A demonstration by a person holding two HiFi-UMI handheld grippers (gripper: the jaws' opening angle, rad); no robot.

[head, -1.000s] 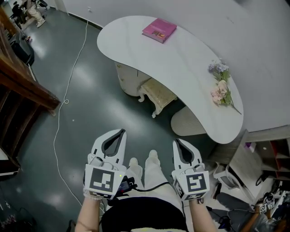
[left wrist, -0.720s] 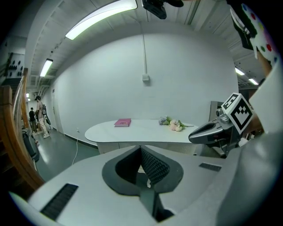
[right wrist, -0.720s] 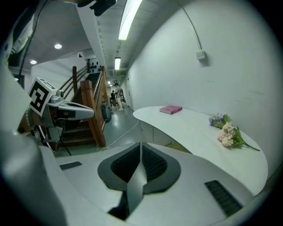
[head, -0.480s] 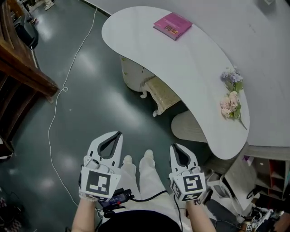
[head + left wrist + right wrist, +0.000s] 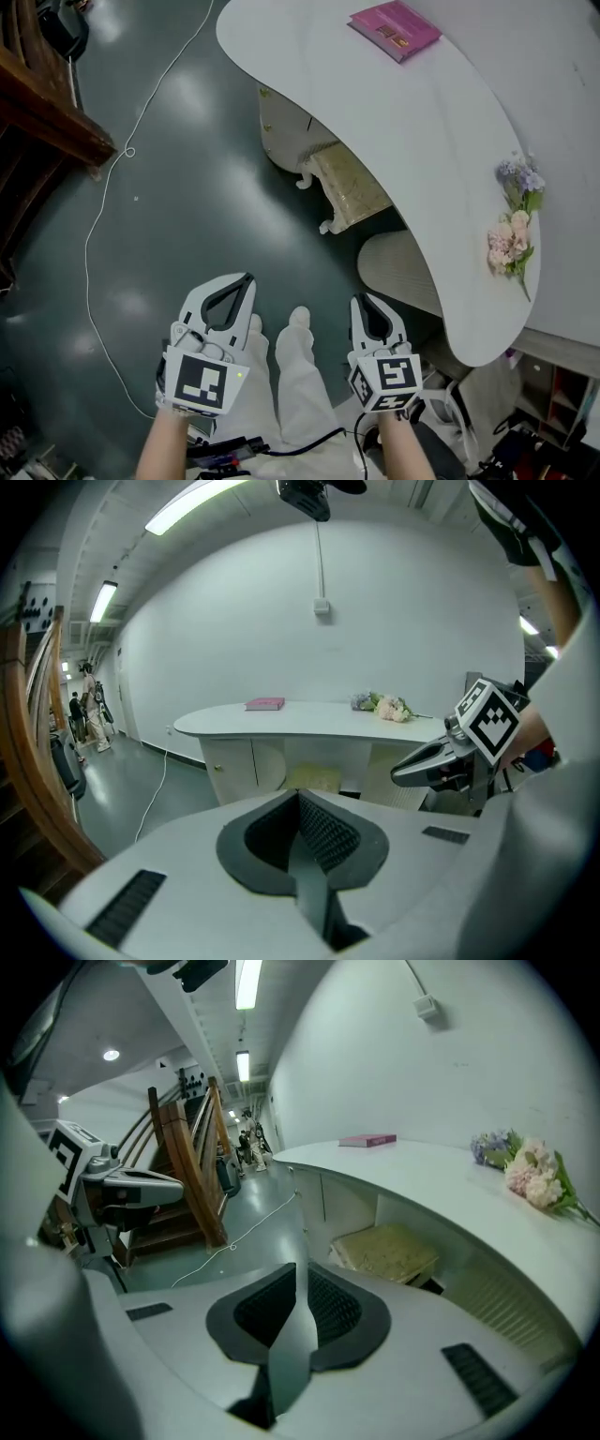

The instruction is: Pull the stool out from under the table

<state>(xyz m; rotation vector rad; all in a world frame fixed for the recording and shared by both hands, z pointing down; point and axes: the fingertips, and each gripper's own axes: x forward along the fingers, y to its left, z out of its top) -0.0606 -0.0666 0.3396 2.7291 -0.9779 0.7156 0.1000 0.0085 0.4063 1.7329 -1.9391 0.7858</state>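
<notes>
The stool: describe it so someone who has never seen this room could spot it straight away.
Find the long curved white table against the wall. Tucked partly under its near edge, between a cream cabinet base and a rounded ribbed base, is the stool. It alone has a pale yellow patterned seat and curled white legs.

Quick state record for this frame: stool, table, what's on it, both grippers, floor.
stool: cream cushion, pale legs, partly tucked under the table, untouched
table: white, curved top
on table: pink book at the far end; flowers near the right edge
left gripper: jaws shut, empty, well short of the stool
right gripper: jaws shut, empty, well short of the stool
floor: dark, with a white cable running along the left
</notes>
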